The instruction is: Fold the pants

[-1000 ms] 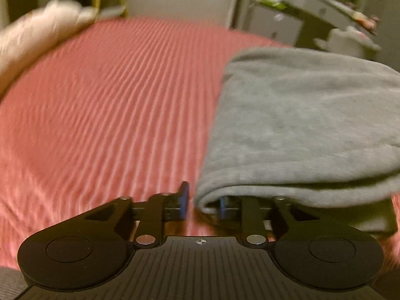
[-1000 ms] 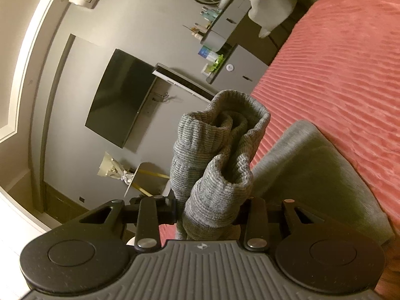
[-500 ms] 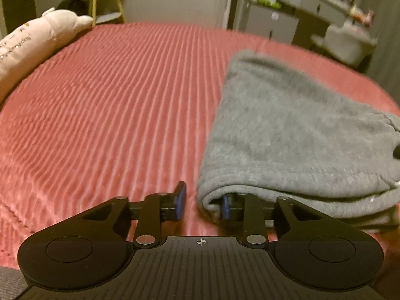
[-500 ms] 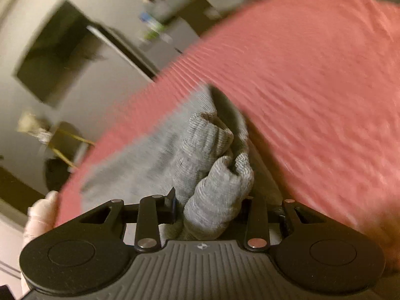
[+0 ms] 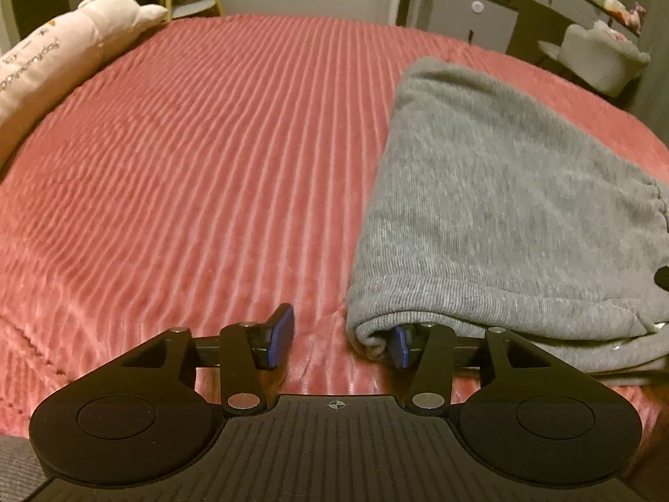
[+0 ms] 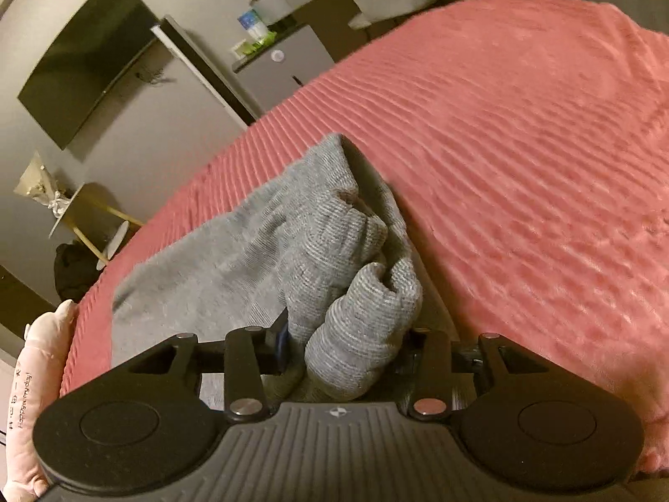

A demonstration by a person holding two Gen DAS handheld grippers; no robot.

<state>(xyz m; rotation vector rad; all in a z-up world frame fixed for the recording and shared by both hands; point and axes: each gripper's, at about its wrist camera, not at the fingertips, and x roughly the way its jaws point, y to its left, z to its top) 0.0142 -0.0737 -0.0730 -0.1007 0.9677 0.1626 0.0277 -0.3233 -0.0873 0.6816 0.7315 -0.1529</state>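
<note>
Both views show grey pants (image 5: 501,209) on the red bed (image 5: 209,167); only the right shows right gripper (image 6: 347,351) jaws clamping cuffs (image 6: 359,334); left gripper (image 5: 338,334) jaws wide.

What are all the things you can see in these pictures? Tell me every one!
pants: one, grey, folded on the bed; cuffs bunched in the right gripper
bedspread: one, pinkish red, ribbed, covering the bed
plush pillow: one, pale pink with writing, at the bed's edge
TV: one, black, on the wall
cabinet: one, grey, past the bed, small items on top
chair: one, pale, beside the dark desk
side table: one, yellow legs, by the wall
left gripper: one, black with blue pads, open, one finger tucked under the pants' fold
right gripper: one, black, shut on the pants
</note>
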